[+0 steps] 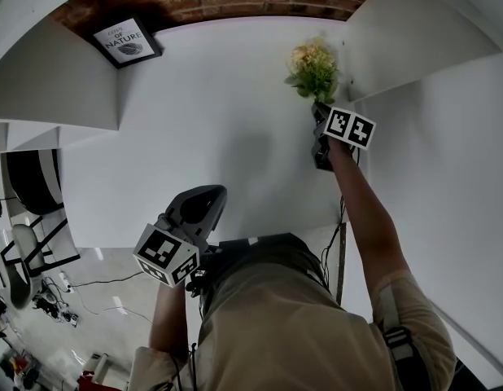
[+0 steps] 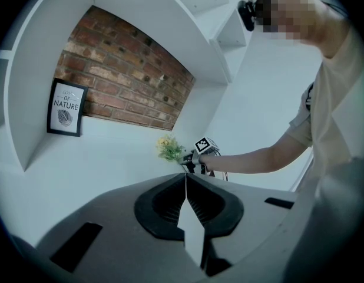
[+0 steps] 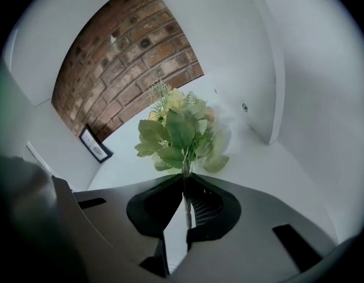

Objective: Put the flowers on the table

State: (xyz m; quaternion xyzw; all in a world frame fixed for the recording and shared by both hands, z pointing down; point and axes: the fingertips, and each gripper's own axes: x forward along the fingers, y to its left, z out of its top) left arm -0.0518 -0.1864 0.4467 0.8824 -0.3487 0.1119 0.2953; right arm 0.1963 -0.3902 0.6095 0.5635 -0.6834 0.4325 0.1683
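At the far right of the white table (image 1: 194, 137), close to the side wall, the right gripper (image 1: 321, 111) has its jaws pinched on the thin stem of the flowers (image 1: 314, 68). The leaves and pale blooms stand clear above the jaws, probably a low grip chosen so the head is not crushed; I cannot tell whether the stem's end touches the tabletop. Left gripper (image 1: 204, 200) hangs at the table's near edge, jaws pressed together on nothing, likely idle because one gripper is enough for this job.
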